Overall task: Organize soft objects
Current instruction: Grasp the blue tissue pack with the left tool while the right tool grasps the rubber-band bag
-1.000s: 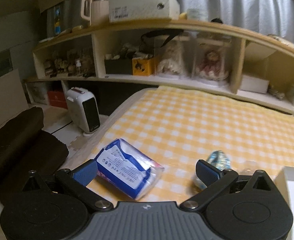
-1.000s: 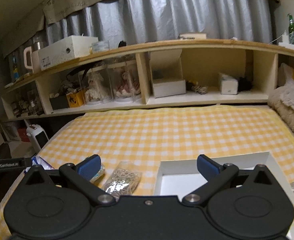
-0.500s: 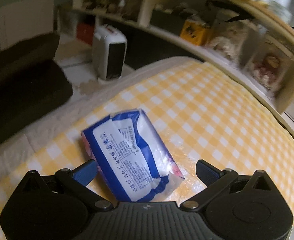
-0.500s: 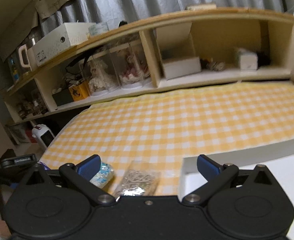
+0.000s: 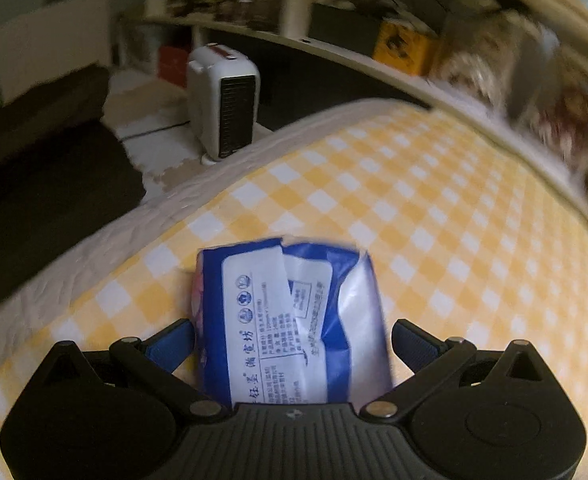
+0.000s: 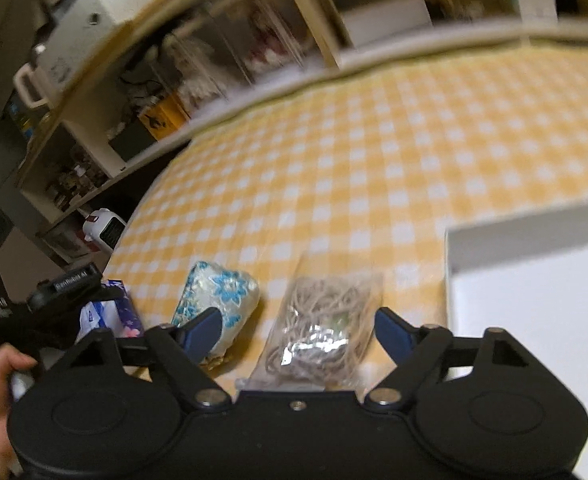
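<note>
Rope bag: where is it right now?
In the right wrist view, the rope bag lies on the checked cloth between the floral pouch and the white box.

Dim indoor light, fisheye-bent edges, motion blur across both views.

Blue-white tissue pack [image 5: 289, 320], floral pouch [image 6: 217, 300], clear bag of cord [image 6: 322, 328], flat on checked cloth

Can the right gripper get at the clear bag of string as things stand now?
Probably yes. The bag lies between the closing right gripper fingers, not yet pinched. The floral pouch sits close beside the left finger and may be brushed.
</note>
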`<state>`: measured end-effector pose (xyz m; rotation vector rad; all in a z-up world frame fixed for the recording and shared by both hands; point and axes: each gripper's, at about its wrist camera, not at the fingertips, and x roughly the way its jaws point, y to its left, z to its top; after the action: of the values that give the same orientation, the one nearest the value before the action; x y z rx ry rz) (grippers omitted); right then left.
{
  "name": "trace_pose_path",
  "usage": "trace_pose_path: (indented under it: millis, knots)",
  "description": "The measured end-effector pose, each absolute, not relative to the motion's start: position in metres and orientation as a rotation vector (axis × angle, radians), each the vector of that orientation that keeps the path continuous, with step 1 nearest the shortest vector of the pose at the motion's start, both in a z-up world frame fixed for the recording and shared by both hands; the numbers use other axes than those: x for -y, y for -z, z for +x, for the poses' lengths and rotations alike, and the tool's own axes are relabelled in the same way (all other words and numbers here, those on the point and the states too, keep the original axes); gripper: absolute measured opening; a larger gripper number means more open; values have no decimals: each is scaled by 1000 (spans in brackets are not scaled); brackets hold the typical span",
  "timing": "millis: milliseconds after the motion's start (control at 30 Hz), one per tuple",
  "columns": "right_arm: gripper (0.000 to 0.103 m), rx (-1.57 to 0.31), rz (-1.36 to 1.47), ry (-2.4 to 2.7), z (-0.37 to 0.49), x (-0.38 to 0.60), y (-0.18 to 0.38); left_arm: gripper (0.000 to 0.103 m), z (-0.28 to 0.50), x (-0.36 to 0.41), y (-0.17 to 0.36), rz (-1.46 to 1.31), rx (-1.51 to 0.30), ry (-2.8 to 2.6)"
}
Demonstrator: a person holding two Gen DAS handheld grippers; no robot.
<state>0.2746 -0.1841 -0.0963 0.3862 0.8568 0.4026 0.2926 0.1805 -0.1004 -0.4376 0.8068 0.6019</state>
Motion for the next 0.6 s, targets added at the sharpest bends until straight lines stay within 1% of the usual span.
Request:
trace_pose_path:
  millis: [167,233,367,533,600]
  knots:
    - [80,-919,457,-383,281,184,111,103,299,-171,113,-284,-891,-528]
    - [80,-931,457,-389,282,182,116,101,299,-162,113,-231,-914,-464]
    - [80,-938,440,-357,283,174,120,89,293,-153,111,-219,-919,-370]
    - [79,-938,423,-361,283,167,122,78,287,-139,105,-188,-915,-279]
    - [72,-969,406,-353,285,165,127,75,285,-132,104,-157,-915,-254]
